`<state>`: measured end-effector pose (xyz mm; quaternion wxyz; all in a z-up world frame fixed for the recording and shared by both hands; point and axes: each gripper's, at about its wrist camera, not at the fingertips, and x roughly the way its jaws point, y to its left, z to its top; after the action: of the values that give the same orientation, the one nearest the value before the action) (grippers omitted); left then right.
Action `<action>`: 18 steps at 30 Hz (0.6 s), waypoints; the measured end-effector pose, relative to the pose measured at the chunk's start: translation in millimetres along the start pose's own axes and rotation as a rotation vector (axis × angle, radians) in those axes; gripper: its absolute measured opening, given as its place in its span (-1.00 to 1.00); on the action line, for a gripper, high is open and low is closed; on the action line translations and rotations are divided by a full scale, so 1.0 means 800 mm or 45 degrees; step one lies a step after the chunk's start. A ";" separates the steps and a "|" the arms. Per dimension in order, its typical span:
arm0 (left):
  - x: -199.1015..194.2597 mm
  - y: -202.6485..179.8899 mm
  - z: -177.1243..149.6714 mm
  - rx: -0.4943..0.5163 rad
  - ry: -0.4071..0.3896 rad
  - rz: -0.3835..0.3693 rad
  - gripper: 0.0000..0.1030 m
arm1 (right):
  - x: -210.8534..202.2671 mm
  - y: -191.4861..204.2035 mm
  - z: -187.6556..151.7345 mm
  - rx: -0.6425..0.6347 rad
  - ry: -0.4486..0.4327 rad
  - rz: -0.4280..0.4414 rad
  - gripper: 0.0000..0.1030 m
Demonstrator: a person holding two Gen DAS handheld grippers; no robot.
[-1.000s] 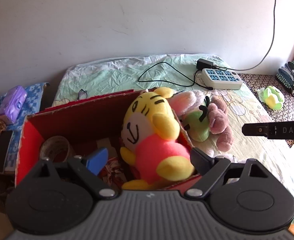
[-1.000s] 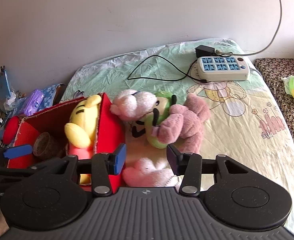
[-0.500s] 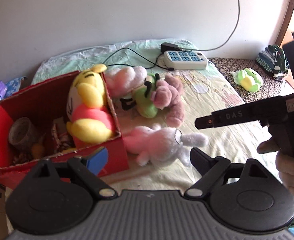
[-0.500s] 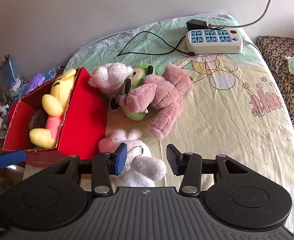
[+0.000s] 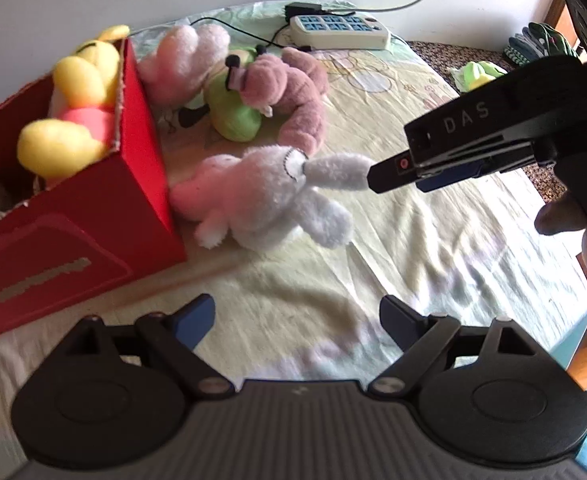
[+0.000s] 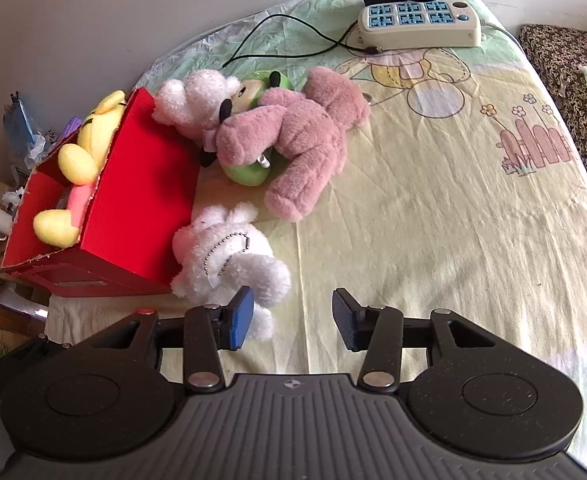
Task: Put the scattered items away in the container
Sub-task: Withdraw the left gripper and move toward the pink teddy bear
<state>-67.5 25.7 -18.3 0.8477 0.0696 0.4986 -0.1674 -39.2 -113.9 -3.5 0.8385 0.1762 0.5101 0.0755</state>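
A red cardboard box (image 6: pixel 141 208) sits at the near left corner of a bed covered with a pale yellow sheet (image 6: pixel 433 240). A yellow and pink plush tiger (image 6: pixel 81 152) is slumped inside the box, against its right wall. Just outside that wall, almost touching it, lies a small white and pink plush rabbit (image 6: pixel 225 256) with a bead chain. Farther back from the box, a heap of three toys lies together: a fluffy pale pink one (image 6: pixel 197 100) against the box's far corner, a green one (image 6: pixel 249 168) and a dusty pink bear (image 6: pixel 301 136) draped over it.

My left gripper (image 5: pixel 295 320) hangs above bare sheet in front of the box, its fingers spread wide with nothing between them. My right gripper (image 6: pixel 289 316) is half open and empty, its left finger (image 6: pixel 239 318) over the rabbit's lower edge. To the right of the box and toys, the sheet lies open as far as the bed's right edge. A white power strip (image 6: pixel 417 26) rests at the far edge.
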 end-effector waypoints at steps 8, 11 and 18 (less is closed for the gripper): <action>0.002 -0.012 0.020 0.039 -0.080 -0.120 0.71 | -0.002 -0.032 0.000 0.079 0.000 -0.006 -0.08; -0.003 -0.022 0.037 0.094 -0.138 -0.121 0.71 | -0.008 -0.047 0.010 0.116 -0.037 -0.020 -0.08; 0.004 -0.020 0.104 0.118 -0.261 -0.061 0.71 | 0.005 -0.072 0.035 0.166 -0.042 -0.029 -0.08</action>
<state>-3.4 -13.3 20.8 0.8858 0.0794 0.4026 -0.2166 -15.7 -171.8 -16.8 0.8344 0.2258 0.5020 0.0298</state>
